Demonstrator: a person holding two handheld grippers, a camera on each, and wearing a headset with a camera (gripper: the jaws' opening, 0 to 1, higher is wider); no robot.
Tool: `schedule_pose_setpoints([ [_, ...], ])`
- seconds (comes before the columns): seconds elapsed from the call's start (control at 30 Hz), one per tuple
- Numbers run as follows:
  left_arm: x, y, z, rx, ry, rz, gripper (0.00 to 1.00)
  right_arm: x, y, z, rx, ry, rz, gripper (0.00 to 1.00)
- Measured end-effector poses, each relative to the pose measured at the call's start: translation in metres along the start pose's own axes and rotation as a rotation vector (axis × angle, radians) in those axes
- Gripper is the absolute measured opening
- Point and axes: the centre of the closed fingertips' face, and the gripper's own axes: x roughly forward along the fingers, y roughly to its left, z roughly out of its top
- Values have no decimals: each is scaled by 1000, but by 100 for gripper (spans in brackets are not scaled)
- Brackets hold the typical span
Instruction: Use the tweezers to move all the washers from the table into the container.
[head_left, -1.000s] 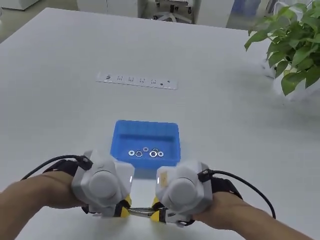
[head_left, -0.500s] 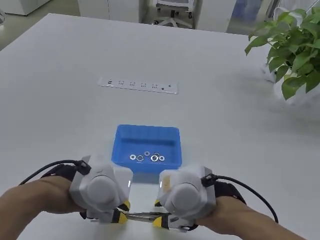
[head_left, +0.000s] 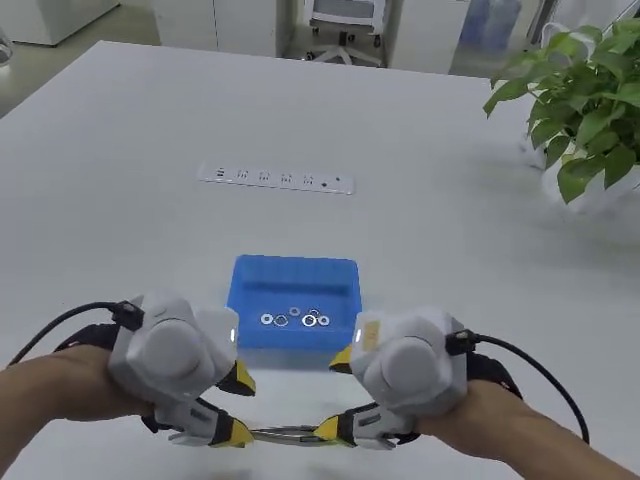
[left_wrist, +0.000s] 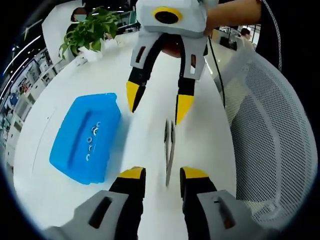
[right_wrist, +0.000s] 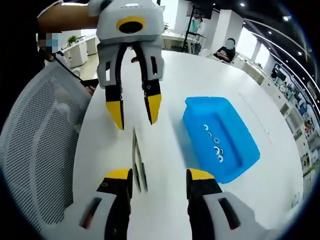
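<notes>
A blue container (head_left: 245, 290) sits mid-table with several washers (head_left: 295, 319) inside it. The metal tweezers (head_left: 290, 435) lie flat on the white table near its front edge, between the two grippers. My left gripper (head_left: 238, 405) faces them from the left, open. My right gripper (head_left: 336, 394) faces them from the right, also open. In the left gripper view the tweezers (left_wrist: 170, 145) lie just ahead of my open jaws, with the right gripper (left_wrist: 158, 102) beyond. In the right gripper view the tweezers (right_wrist: 137, 160) lie between my jaws and the left gripper (right_wrist: 135, 111), the container (right_wrist: 235, 150) to the right.
A white power strip (head_left: 277, 179) lies beyond the container. A potted plant (head_left: 585, 100) stands at the far right. A mesh chair (left_wrist: 270, 125) is close behind the table's front edge.
Both grippers were close together with jaws nearly closed around the tweezers; now they have drawn apart and opened, and the tweezers lie free on the table.
</notes>
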Motion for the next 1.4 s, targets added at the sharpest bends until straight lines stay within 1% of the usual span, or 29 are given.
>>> schedule_pose_setpoints([
  [0.1, -11, 3, 5, -28, -35, 30, 38, -10, -6, -1, 29, -18, -33, 51],
  [0.13, -15, 5, 9, -38, -59, 49, 40, -14, -9, -2, 45, -27, -47, 52],
  [0.17, -18, 7, 10, -44, -68, 58, 42, -16, -10, -2, 54, -34, -55, 53],
  [0.2, -22, 9, 12, -57, -89, 73, 43, -20, -12, -3, 66, -41, -65, 55],
  [0.27, -30, 10, 16, -83, -117, 87, 47, -25, -15, -5, 73, -45, -80, 59],
  [0.33, -35, 11, 17, -93, -134, 97, 50, -33, -19, -7, 84, -50, -98, 62],
  [0.43, -45, 11, 22, -119, -169, 116, 56, -46, -27, -6, 113, -83, -124, 66],
  [0.5, -51, 12, 24, -122, -184, 133, 59, -53, -31, -7, 129, -100, -136, 69],
  [0.57, -54, 14, 25, -126, -189, 144, 63, -56, -32, -7, 136, -112, -139, 73],
  [0.7, -62, 20, 26, -146, -203, 182, 72, -66, -36, -11, 163, -129, -150, 78],
  [0.8, -68, 24, 26, -151, -211, 205, 77, -71, -37, -13, 175, -141, -152, 84],
  [0.9, -71, 26, 27, -167, -219, 215, 82, -75, -37, -14, 181, -148, -151, 87],
  [0.93, -71, 26, 27, -169, -219, 219, 83, -77, -37, -14, 185, -158, -152, 89],
  [1.07, -74, 27, 29, -183, -230, 219, 88, -80, -38, -16, 205, -169, -153, 93],
  [1.13, -75, 26, 31, -187, -235, 216, 91, -82, -38, -15, 214, -179, -150, 96],
  [1.23, -75, 23, 32, -189, -234, 207, 96, -82, -37, -16, 221, -180, -145, 100],
  [1.3, -75, 21, 32, -188, -233, 198, 99, -83, -36, -17, 225, -178, -139, 100],
  [1.4, -76, 17, 31, -194, -229, 186, 99, -84, -32, -18, 228, -179, -128, 100],
])
